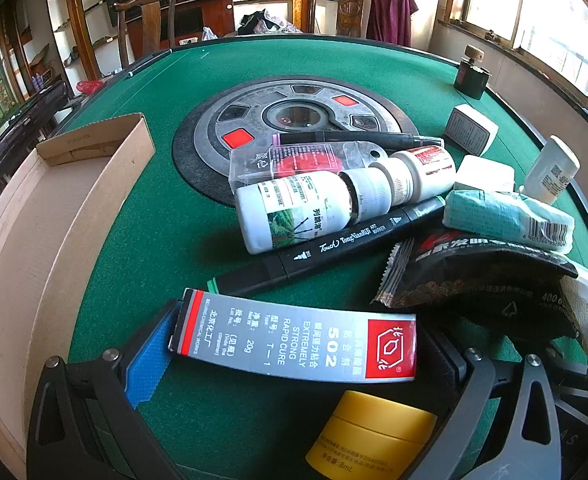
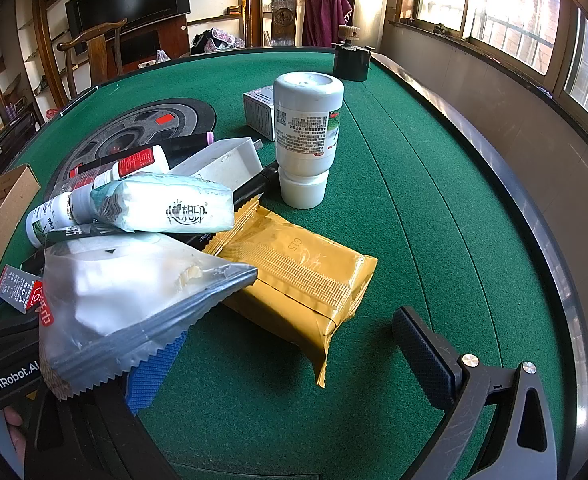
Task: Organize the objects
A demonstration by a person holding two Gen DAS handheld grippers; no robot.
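Gaping at full spread, the left gripper point(image 1: 294, 364) has the grey and red glue box point(image 1: 294, 340) lying crosswise between its jaws, the blue pad just beside one end without pinching it. A yellow jar point(image 1: 370, 436) sits nearer the camera, between the jaws too. Beyond them lie a black marker point(image 1: 334, 246), a white bottle point(image 1: 294, 210) and a cardboard tray point(image 1: 53, 216) off to the left on the green desk point(image 1: 165, 216).

In the right wrist view, the right gripper point(image 2: 289, 364) is likewise spread wide and holds nothing. A yellow packet point(image 2: 302, 280) lies just beyond the jaws, a clear wrapper point(image 2: 125, 300) drapes over the left jaw, and an upturned white bottle point(image 2: 306, 136) stands farther off.
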